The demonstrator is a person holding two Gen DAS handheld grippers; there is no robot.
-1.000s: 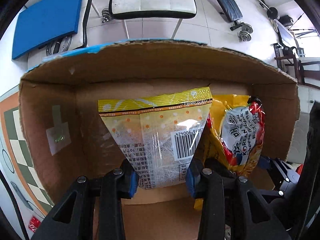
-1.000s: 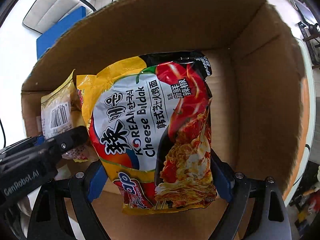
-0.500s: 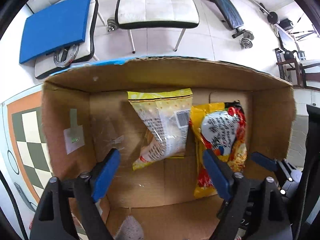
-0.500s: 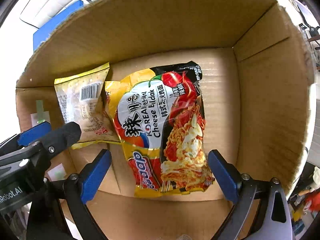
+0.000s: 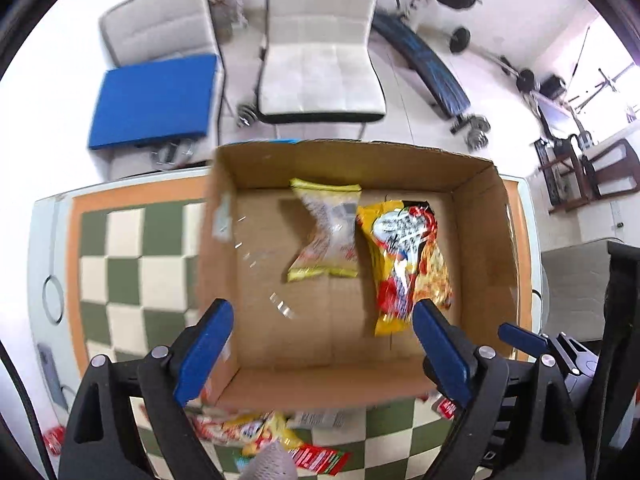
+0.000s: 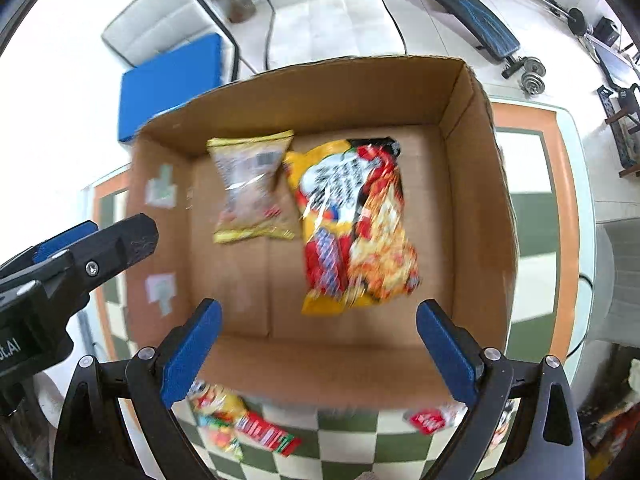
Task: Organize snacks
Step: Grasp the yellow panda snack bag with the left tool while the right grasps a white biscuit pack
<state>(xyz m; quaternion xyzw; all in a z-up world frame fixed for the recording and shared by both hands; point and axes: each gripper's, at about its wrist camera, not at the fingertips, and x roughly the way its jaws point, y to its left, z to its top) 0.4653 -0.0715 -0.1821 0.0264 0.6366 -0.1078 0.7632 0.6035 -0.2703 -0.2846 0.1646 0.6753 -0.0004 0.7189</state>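
An open cardboard box (image 5: 484, 216) (image 6: 476, 184) stands on the checkered table. On its floor lie a pale yellow snack bag (image 5: 326, 232) (image 6: 252, 188) and, to its right, a red and yellow noodle packet (image 5: 404, 256) (image 6: 356, 224). My left gripper (image 5: 322, 324) hovers high above the box; its jaws are still opening, and nothing is between them. Over the box's near wall my right gripper (image 6: 318, 320) stands open and empty. The left gripper's black body (image 6: 80, 256) shows at the left of the right wrist view.
More snack packets (image 5: 276, 436) (image 6: 240, 424) lie on the green checkered table (image 5: 132, 248) in front of the box, and a small red packet (image 6: 426, 420) at the right. Beyond the table stand a white chair (image 5: 320, 72), a blue cushion (image 5: 156, 100) and a weight bench (image 5: 424, 64).
Both grippers let go of their packets, which now lie on the box floor. Both grippers rose out of the box and opened wide, so the table and room come into view.
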